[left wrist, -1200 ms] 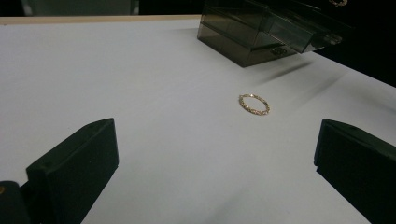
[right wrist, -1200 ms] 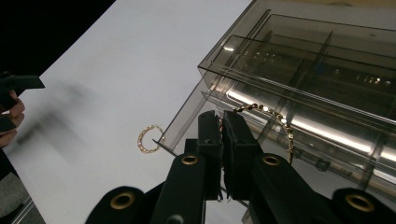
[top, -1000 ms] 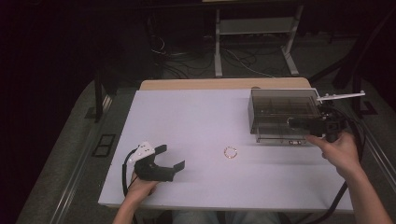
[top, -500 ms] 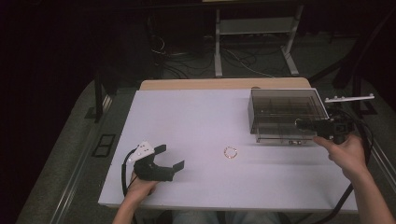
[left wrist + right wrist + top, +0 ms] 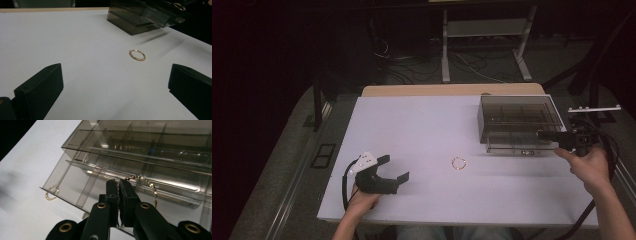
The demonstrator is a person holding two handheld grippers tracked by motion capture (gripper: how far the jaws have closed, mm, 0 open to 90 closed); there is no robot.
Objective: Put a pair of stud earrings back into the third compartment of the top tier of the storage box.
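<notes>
Right gripper [image 5: 118,185] jaws clamp a bracelet [image 5: 147,185] over the box's [image 5: 518,119] open drawer [image 5: 75,192]; next, lower and release. Left gripper [image 5: 393,169] sits wide apart.

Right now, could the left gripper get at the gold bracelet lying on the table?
Probably yes. The left gripper has its jaws open and points toward the gold bracelet, with bare white table between them.

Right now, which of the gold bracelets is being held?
The bracelet pinched in the right gripper above the open drawer; the other bracelet lies free on the table.
</notes>
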